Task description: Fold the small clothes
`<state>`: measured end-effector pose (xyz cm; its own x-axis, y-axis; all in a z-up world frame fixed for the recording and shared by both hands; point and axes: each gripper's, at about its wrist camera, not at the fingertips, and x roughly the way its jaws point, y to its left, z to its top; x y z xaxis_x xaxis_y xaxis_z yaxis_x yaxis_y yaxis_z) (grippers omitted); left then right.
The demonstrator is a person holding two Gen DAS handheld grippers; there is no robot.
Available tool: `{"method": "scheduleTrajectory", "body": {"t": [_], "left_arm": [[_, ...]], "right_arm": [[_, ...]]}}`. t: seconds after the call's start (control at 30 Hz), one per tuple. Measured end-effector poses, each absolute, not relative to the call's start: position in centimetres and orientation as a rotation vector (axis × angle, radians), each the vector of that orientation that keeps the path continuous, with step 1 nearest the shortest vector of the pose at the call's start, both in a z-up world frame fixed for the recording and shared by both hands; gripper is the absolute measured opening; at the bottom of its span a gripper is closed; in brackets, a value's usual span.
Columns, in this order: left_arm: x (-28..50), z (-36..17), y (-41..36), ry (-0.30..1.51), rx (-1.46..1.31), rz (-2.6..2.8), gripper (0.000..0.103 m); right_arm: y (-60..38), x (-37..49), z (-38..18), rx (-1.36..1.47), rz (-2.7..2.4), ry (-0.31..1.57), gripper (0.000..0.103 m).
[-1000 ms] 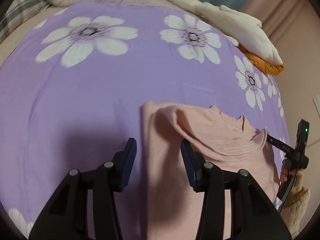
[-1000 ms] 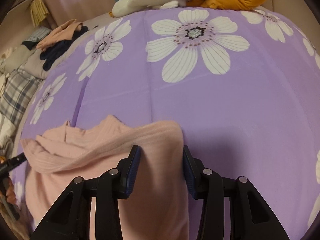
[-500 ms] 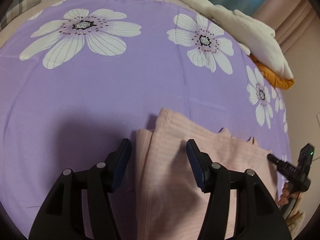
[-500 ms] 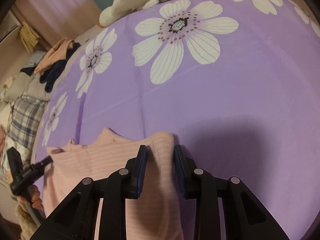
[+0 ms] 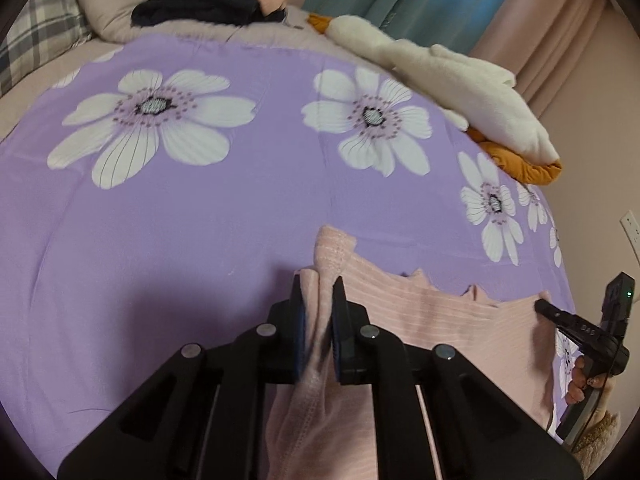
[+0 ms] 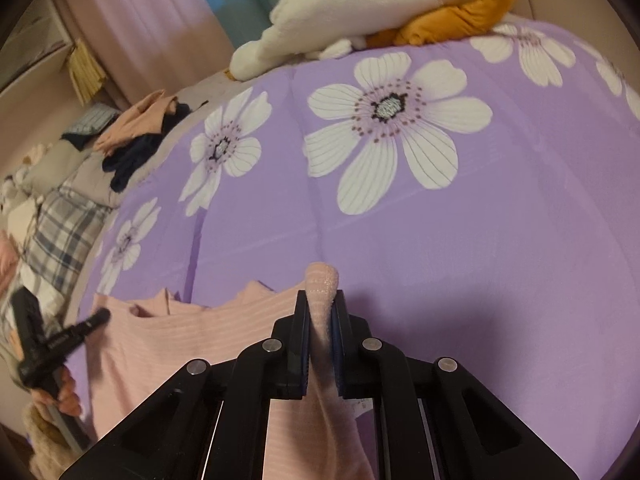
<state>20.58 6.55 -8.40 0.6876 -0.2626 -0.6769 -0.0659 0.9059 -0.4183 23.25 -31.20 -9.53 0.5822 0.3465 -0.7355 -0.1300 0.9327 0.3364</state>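
Observation:
A pink ribbed garment (image 5: 420,312) lies on the near part of a purple flowered bedspread (image 5: 200,220). My left gripper (image 5: 318,284) is closing on the garment's left edge. A bunched fold of pink cloth stands up between its pads. In the right wrist view the same garment (image 6: 180,332) spreads to the left. My right gripper (image 6: 322,300) is closing tight on its right edge, and a rolled hem pokes out above the fingertips. Both pinched edges are raised a little off the bed. Each gripper shows at the side of the other's view, held by a hand.
A white fleecy heap on orange cloth (image 5: 460,80) sits at the far right of the bed. Folded dark and peach clothes (image 5: 208,4) rest on a beige pillow at the back. A plaid cover (image 5: 36,40) lies far left. Curtains hang behind, and a wall socket (image 5: 630,228) is at the right.
Both grippers have gone from open around the garment's side edges to shut on them. The draped top fold flattened out, and the pinched edges have lifted slightly.

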Motion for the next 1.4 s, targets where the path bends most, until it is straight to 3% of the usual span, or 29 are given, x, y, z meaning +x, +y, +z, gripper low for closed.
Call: {"method": "scheduleTrajectory", "body": {"t": [0.17,0.27,0.37,0.47,0.57,0.87,1.27,1.4], "left_arm": [[21.0,-9.5,6.2,0.870,-0.373,-0.069,0.014],[20.4,-9.5,6.4,0.863,-0.409,-0.083,0.027],[20.3,-9.3,6.3,0.861,-0.421,-0.087,0.028],[20.3,-9.1,5.9,0.856,-0.411,-0.088,0.026],[20.1,-8.8,5.6,0.825,-0.372,-0.067,0.007],[18.7,-7.0,7.3,0.755,-0.443,-0.043,0.007],[16.5,-5.3,7.7,0.684,-0.489,-0.070,0.007],[16.5,-4.8,7.8,0.663,-0.464,-0.056,0.007]], "right_arm": [[-30.8,24.0,-11.1,0.241,0.250,0.978,0.011],[-31.2,23.7,-10.9,0.266,0.270,0.981,0.011],[-31.3,23.5,-10.5,0.280,0.291,0.977,0.011],[-31.3,23.3,-10.5,0.270,0.275,0.983,0.011],[-31.5,23.1,-10.1,0.280,0.256,0.963,0.011],[-30.8,23.2,-8.9,0.265,0.257,0.875,0.011],[-31.6,22.6,-7.7,0.196,0.185,0.933,0.011],[-31.5,22.2,-6.5,0.182,0.154,0.842,0.011]]}}
